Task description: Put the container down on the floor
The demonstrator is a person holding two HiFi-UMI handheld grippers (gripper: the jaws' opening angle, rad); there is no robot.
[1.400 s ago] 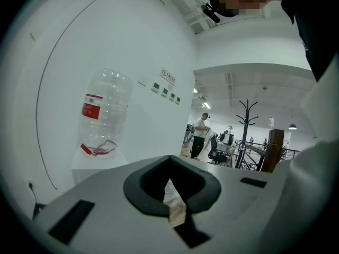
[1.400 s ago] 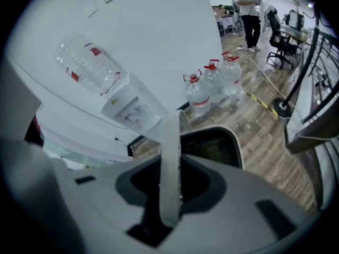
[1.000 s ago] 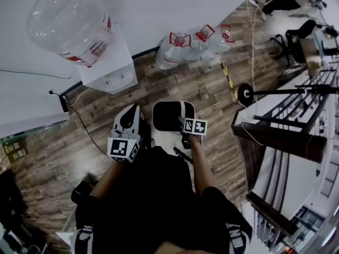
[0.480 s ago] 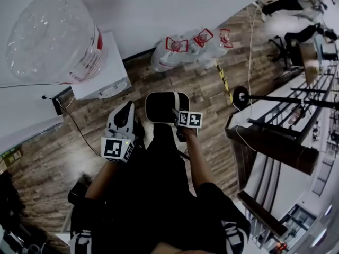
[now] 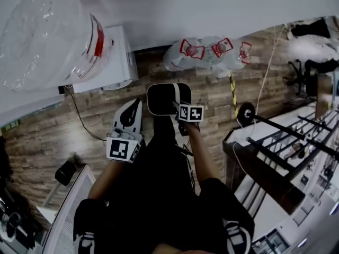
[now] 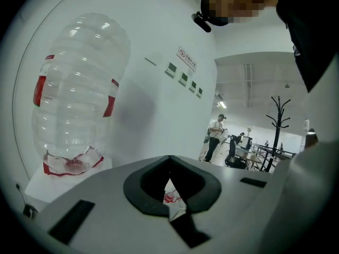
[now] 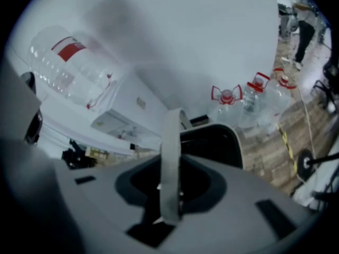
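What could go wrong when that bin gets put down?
The black, white-rimmed container hangs only by its thin pale handle in the fingers of the right gripper, so it could swing or slip. The clear water bottles with red handles sit on the wooden floor ahead; it might bump them.

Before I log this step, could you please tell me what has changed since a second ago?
The container, carried by the right gripper, moved forward toward the wall, ending nearer the water dispenser and the floor bottles. The left gripper moved along beside it. Unchanged: right jaws clamped on the handle, left jaws together and empty.
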